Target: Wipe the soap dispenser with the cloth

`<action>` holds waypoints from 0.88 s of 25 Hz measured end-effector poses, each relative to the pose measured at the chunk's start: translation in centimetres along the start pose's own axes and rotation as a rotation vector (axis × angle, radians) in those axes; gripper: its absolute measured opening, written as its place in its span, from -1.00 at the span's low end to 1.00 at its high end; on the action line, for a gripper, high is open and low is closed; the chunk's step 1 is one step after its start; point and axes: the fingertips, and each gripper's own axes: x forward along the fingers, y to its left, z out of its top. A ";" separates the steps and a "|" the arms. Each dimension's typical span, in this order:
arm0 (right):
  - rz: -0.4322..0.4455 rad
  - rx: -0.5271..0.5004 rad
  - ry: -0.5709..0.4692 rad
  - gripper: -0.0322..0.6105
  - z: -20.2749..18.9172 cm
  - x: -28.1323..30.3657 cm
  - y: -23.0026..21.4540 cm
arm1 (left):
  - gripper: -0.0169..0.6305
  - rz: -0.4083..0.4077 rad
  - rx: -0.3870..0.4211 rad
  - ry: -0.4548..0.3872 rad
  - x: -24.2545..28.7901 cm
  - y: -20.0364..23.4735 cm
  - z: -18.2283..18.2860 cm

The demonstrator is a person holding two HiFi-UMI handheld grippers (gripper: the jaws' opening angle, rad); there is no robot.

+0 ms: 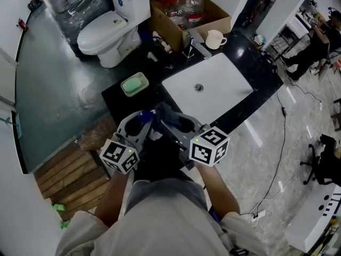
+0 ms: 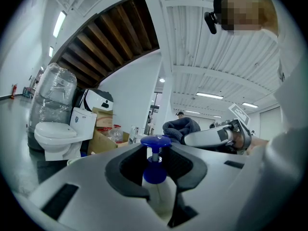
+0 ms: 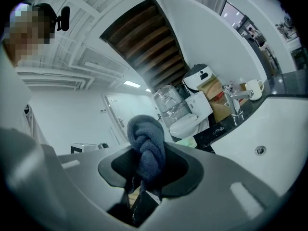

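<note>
Left tool (image 1: 143, 122) (image 2: 155, 173): jaws partly apart and clamped on the soap dispenser (image 2: 154, 176), pads on its white body. The blue pump head sticks up above the jaws and the bottle sits upright.

Right tool (image 1: 173, 122) (image 3: 144, 173): jaws closed on the cloth (image 3: 147, 148). It's a dark grey-blue cloth, bunched and twisted, and a wad of it pokes out past the jaw tips.

Position: both tools are held level and close together at the near edge of the black table (image 1: 114, 103), in front of the white sink (image 1: 229, 97). The dispenser is off the table surface, carried in the left tool.

Cloth vs dispenser: in the head view the cloth (image 1: 165, 111) sits just right of the blue pump head (image 1: 145, 115). In the left gripper view it is just behind and to the right of the pump. Can't tell if they actually touch.

Rest of the table:
- Green soap dish (image 1: 134, 84) near the left edge.
- Faucet (image 1: 189, 46) at the far edge behind the sink.
- White mug (image 1: 214, 38) near the far corner.

Beyond the table, a white toilet (image 1: 112, 28) stands on the floor, with a cardboard box (image 1: 216, 16) beside it.
</note>
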 end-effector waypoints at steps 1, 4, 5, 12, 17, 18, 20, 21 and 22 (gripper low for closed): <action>-0.003 0.001 -0.001 -0.52 0.0 0.0 -0.1 | -0.65 0.000 0.001 0.000 0.0 0.0 0.0; -0.013 0.005 -0.001 -0.52 -0.2 0.0 -0.5 | -0.65 -0.003 0.006 0.001 0.1 -0.2 0.0; -0.017 0.007 -0.001 -0.52 -0.3 0.0 -0.7 | -0.65 -0.004 0.007 0.002 0.1 -0.3 0.0; -0.035 0.026 0.017 -0.52 -1.2 0.7 -1.4 | -0.65 0.001 0.004 0.004 -0.3 -0.1 0.1; -0.035 0.016 0.035 -0.52 -1.3 0.8 -1.9 | -0.65 0.000 0.008 -0.003 -0.1 0.0 0.6; -0.033 0.018 0.040 -0.52 -1.4 0.8 -2.0 | -0.65 0.002 0.008 -0.002 -0.1 0.0 0.5; -0.030 0.023 0.048 -0.52 -1.8 0.8 -2.1 | -0.65 0.003 0.009 0.001 -0.1 0.0 0.6; -0.030 0.025 0.050 -0.52 -1.9 0.7 -2.3 | -0.65 0.002 0.009 -0.001 0.0 0.0 0.6; -0.030 0.027 0.051 -0.52 -1.9 0.7 -2.4 | -0.65 0.001 0.010 -0.005 0.1 0.0 0.6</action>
